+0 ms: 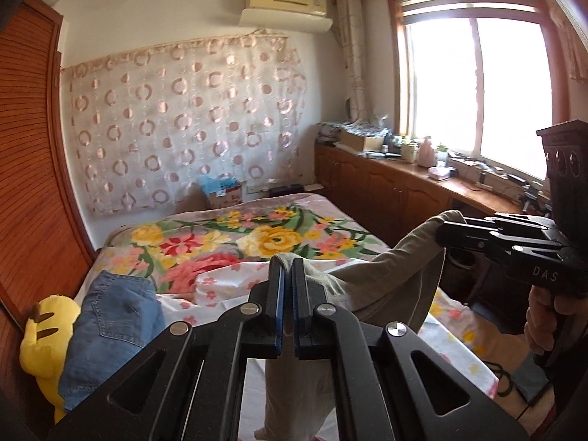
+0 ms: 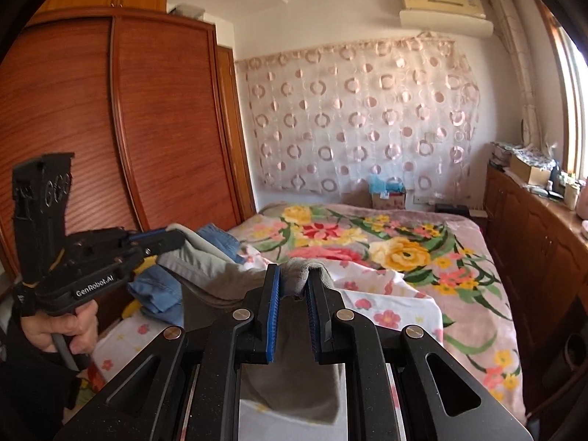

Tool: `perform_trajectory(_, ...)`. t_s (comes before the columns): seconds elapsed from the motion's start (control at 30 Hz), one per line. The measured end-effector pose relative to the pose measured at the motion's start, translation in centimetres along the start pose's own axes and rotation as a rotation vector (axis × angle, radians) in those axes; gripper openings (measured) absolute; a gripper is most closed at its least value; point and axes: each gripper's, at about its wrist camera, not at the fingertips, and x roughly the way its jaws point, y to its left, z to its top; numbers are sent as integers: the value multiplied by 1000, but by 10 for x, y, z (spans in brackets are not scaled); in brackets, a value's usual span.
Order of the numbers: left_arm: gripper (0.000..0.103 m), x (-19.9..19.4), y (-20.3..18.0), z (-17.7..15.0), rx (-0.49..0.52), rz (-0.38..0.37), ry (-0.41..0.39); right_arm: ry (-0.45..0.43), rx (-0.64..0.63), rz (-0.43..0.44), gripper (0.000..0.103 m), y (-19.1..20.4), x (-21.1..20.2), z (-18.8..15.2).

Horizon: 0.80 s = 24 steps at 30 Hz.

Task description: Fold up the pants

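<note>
Grey-beige pants (image 1: pixel 382 279) hang in the air above the bed (image 1: pixel 220 235), stretched between both grippers. My left gripper (image 1: pixel 287 262) is shut on one edge of the fabric, which droops below its fingers. In the same view my right gripper (image 1: pixel 443 231) pinches the other end at the right. From the right wrist view, my right gripper (image 2: pixel 294 275) is shut on a thick bunch of the pants (image 2: pixel 228 275), and my left gripper (image 2: pixel 176 239) grips the cloth at the left.
Blue jeans (image 1: pixel 110 323) and a yellow plush toy (image 1: pixel 44 338) lie on the bed's left side, beside a wooden wardrobe (image 2: pixel 110 128). A floral blanket (image 2: pixel 404 250) covers the far bed. A cluttered wooden counter (image 1: pixel 422 183) runs under the window at right.
</note>
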Motion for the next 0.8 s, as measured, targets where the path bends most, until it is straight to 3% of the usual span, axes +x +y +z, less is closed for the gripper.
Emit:
perform_trajectory(0.13, 4, 9, 18, 17, 0, 63, -17, -19, 8, 13, 14, -1, 27, 39)
perform_trajectory(0.23, 4, -3, 20, 18, 17, 75, -45, -31, 2, 30, 14, 4, 33, 48)
perform_trajectory(0.33, 4, -7, 22, 0, 28, 79, -23, 4, -29, 31, 14, 9, 44, 26)
perform_trajectory(0.6, 4, -1, 22, -107, -3, 36, 156, 241, -45, 66, 14, 12, 84, -67)
perform_trajectory(0.8, 4, -13, 14, -162, -52, 6, 232, 311, -32, 111, 14, 17, 90, -101)
